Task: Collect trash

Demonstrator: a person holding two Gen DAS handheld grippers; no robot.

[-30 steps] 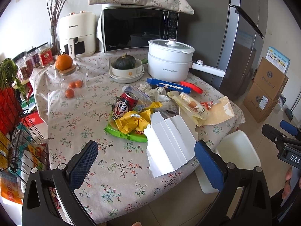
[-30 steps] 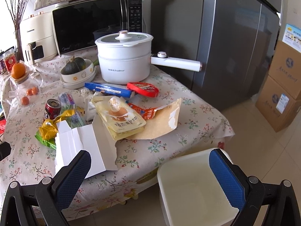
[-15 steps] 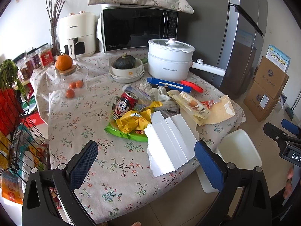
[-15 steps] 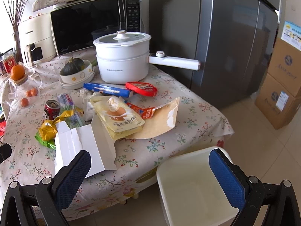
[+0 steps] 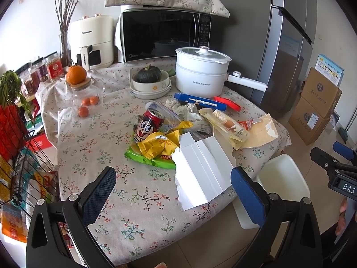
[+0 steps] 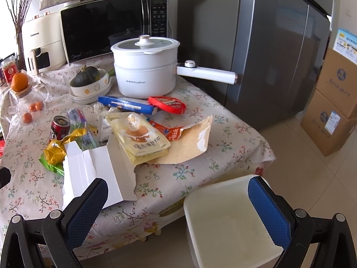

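Note:
A heap of trash lies on the floral tablecloth: a torn white carton (image 5: pixel 200 169) (image 6: pixel 98 174), yellow wrappers (image 5: pixel 160 145), a green wrapper (image 5: pixel 147 158), a red drink can (image 5: pixel 148 125) (image 6: pixel 59 127), a pale yellow food pouch (image 6: pixel 140 138), a tan paper bag (image 6: pixel 189 143), a blue box (image 6: pixel 127 105) and a red lid (image 6: pixel 168 104). A white bin (image 6: pixel 229 218) (image 5: pixel 279 183) stands on the floor beside the table. My left gripper (image 5: pixel 174 194) is open and empty, in front of the carton. My right gripper (image 6: pixel 178 203) is open and empty, over the table edge and the bin.
A white electric pot (image 6: pixel 145 76) with a long handle, a bowl with a squash (image 6: pixel 89 82), a microwave (image 5: pixel 165 35), an air fryer (image 5: pixel 91 40) and a glass jar with oranges (image 5: pixel 87 89) stand at the back. A fridge (image 6: pixel 279 55) and cardboard boxes (image 6: pixel 334 102) are on the right.
Both grippers have drifted slightly; the views shift a little. Nothing on the table has moved.

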